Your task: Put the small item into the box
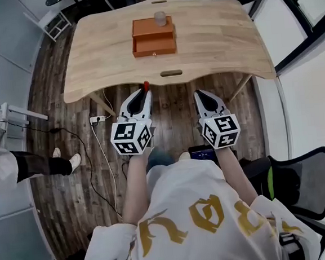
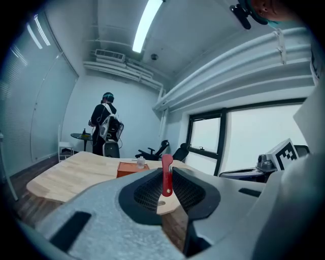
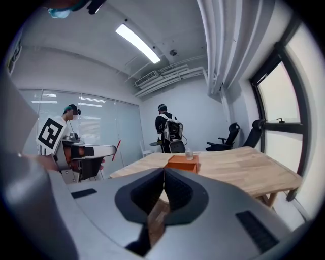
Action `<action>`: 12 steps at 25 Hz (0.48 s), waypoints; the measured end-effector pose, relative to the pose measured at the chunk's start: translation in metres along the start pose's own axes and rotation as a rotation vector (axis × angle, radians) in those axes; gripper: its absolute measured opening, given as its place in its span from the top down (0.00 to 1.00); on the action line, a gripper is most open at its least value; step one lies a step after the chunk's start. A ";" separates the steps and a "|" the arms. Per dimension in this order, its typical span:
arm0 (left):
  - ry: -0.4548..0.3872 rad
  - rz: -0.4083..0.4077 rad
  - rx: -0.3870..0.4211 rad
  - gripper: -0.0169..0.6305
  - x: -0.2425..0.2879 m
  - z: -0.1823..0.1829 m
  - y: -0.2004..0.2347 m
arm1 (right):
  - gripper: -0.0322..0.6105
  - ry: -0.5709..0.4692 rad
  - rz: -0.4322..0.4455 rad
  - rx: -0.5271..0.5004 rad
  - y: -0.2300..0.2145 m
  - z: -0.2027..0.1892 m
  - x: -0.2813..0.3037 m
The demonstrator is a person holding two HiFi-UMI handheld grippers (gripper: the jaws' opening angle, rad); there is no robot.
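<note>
An orange box (image 1: 153, 37) with its drawer pulled out sits at the far middle of the wooden table (image 1: 211, 43); it also shows as the orange box (image 2: 133, 168) and the orange box (image 3: 183, 163). A small clear cup (image 1: 160, 18) stands on top of it. My left gripper (image 1: 146, 90) is shut on a small red item (image 2: 166, 175), whose tip (image 1: 145, 85) pokes out just before the table's near edge. My right gripper (image 1: 200, 96) is shut with nothing in it, held short of the table over the floor.
A person with a backpack (image 2: 105, 130) stands beyond the table. Office chairs (image 3: 242, 137) are at the far side by the windows. A black chair (image 1: 303, 182) is at my right. A cable and power strip (image 1: 97, 119) lie on the floor at left, near another person's legs (image 1: 41, 165).
</note>
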State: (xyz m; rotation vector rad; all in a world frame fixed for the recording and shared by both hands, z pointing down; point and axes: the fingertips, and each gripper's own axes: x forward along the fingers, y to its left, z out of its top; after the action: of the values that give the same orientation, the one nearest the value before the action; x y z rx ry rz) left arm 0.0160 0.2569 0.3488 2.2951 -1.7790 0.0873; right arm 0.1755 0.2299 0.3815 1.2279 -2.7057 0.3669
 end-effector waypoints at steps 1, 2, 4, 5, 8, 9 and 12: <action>0.002 0.002 -0.003 0.88 0.000 -0.001 -0.002 | 0.93 0.004 0.000 0.003 -0.003 -0.001 0.000; 0.003 0.001 -0.004 0.88 0.001 -0.002 -0.003 | 0.93 0.006 0.001 0.003 -0.005 -0.002 0.000; 0.006 -0.002 -0.001 0.88 0.005 -0.003 -0.006 | 0.93 0.005 0.006 0.001 -0.007 -0.001 0.002; 0.006 -0.004 0.005 0.88 0.007 -0.003 -0.007 | 0.93 0.004 0.009 0.004 -0.007 0.000 0.004; -0.018 -0.015 0.045 0.88 0.015 0.001 -0.008 | 0.93 0.005 0.005 0.036 -0.014 -0.003 0.011; -0.028 -0.022 0.052 0.88 0.020 0.003 -0.007 | 0.93 0.005 -0.003 0.048 -0.019 -0.003 0.014; -0.040 -0.043 0.041 0.88 0.041 0.007 0.000 | 0.93 0.004 -0.024 0.060 -0.034 -0.001 0.028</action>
State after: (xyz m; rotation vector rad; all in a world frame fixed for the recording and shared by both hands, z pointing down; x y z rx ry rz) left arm 0.0258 0.2167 0.3495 2.3780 -1.7622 0.0713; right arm 0.1825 0.1879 0.3941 1.2728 -2.6923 0.4497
